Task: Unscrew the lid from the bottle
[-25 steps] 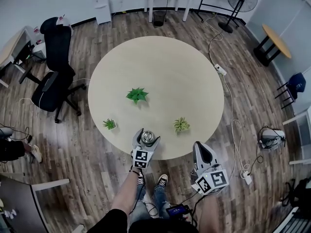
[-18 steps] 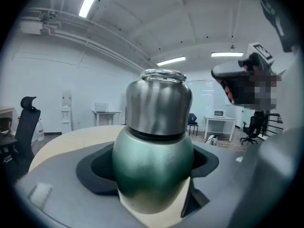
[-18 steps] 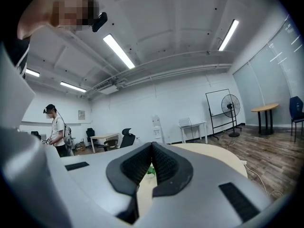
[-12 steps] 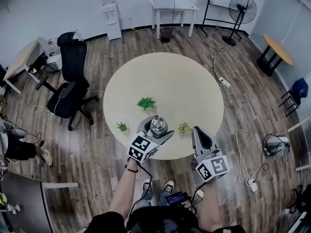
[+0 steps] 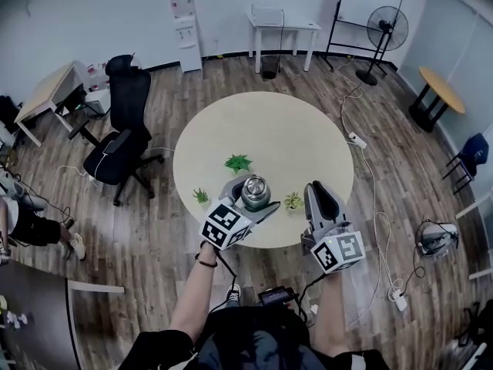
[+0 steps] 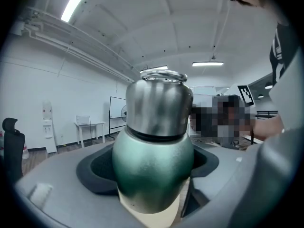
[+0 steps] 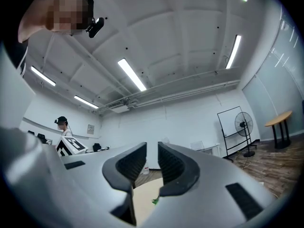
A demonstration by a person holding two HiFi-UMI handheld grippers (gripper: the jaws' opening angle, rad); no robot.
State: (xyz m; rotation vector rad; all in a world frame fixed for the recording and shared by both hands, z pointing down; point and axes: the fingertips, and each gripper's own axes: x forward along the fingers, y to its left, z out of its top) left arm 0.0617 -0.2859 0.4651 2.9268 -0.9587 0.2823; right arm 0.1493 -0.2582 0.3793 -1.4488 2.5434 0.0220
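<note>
l gripper [image 5: 245, 200] clamped on bottle [image 6: 153, 172], green body between pads. bottle held up, looks clear of table [image 5: 285, 133], over its near edge. lid [image 6: 159, 103] still on, steel, seated on neck, no gap seen, so unscrewing not begun. r gripper [image 7: 152, 161] jaws just been opening, only narrow slit so far, nothing between. it sits beside bottle, apart, not on lid. left to do, my read: open r wider, get onto lid, grip, twist off while l holds body.

One bottle [image 5: 255, 192], three small plants [image 5: 238, 163] [image 5: 201, 196] [image 5: 292, 200], one round table [image 5: 285, 133], one office chair [image 5: 123, 141].
</note>
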